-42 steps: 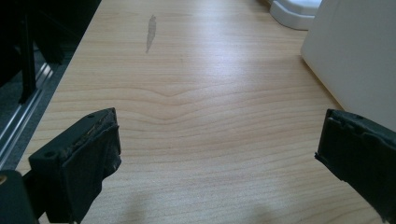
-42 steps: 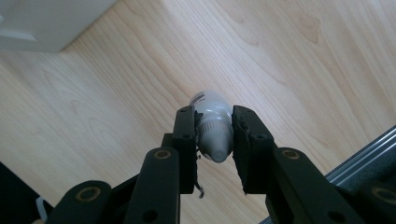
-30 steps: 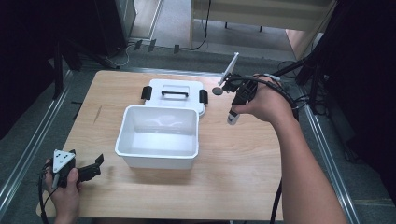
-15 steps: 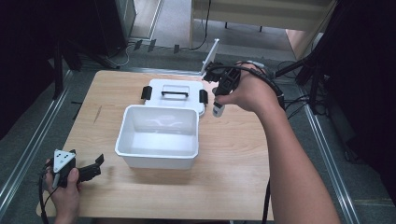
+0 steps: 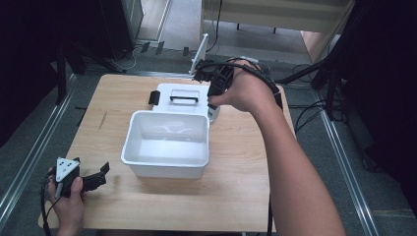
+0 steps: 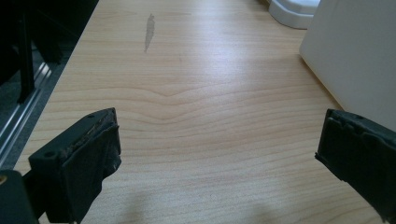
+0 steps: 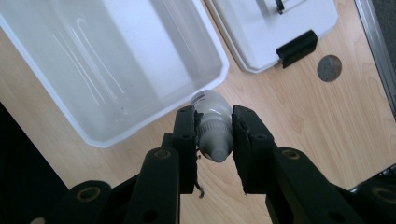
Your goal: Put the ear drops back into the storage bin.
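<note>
Bottle (image 7: 214,122) body hidden behind right tool (image 7: 214,135) jaws.

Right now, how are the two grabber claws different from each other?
The right gripper is shut on a small white bottle, while the left gripper is open with nothing between its jaws. The right gripper is held up over the table beside the white bin and its lid; the left gripper sits low at the table's near corner. Both have black jaws.
</note>
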A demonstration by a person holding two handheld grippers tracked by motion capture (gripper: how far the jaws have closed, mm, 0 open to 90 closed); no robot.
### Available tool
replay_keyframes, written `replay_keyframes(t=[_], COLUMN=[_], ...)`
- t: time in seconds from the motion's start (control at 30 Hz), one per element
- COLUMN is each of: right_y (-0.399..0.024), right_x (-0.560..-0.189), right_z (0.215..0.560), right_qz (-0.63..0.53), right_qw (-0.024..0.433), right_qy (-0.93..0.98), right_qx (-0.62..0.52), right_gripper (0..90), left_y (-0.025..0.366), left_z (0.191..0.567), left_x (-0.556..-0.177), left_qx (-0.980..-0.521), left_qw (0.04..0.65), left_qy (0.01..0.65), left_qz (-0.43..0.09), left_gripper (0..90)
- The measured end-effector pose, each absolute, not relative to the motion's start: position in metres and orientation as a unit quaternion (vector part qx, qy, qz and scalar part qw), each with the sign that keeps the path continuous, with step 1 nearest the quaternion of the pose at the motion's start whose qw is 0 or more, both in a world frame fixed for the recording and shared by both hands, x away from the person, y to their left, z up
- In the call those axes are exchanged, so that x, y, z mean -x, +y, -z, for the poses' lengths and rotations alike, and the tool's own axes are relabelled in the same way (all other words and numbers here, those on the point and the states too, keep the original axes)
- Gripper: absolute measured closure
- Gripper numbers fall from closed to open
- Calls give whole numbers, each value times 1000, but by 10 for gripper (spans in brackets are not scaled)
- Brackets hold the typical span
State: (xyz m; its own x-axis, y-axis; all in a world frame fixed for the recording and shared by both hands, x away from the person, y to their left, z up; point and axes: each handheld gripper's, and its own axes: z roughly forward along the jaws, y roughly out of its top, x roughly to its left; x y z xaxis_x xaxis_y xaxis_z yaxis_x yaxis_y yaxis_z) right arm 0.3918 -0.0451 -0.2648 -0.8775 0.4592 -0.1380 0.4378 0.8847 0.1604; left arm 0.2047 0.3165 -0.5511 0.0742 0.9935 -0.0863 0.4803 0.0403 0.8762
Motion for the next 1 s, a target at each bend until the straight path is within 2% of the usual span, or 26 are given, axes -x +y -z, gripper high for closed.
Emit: replay_keyframes(t=[0.57,1.0], right_y=[-15,-15], right_x=[-392,-394], right_z=[289,317], right_qz=[-61,-57], right_qw=[74,60], right_qy=[976,978], right_qx=[-197,-191], right_gripper=[720,720], left_y=[317,317], left_z=[551,551], left_x=[-205,-205], left_qx=[-614,-614], left_qw=[401,400], left_qy=[600,600], left_qz=[-321,-319], left_gripper=[0,0])
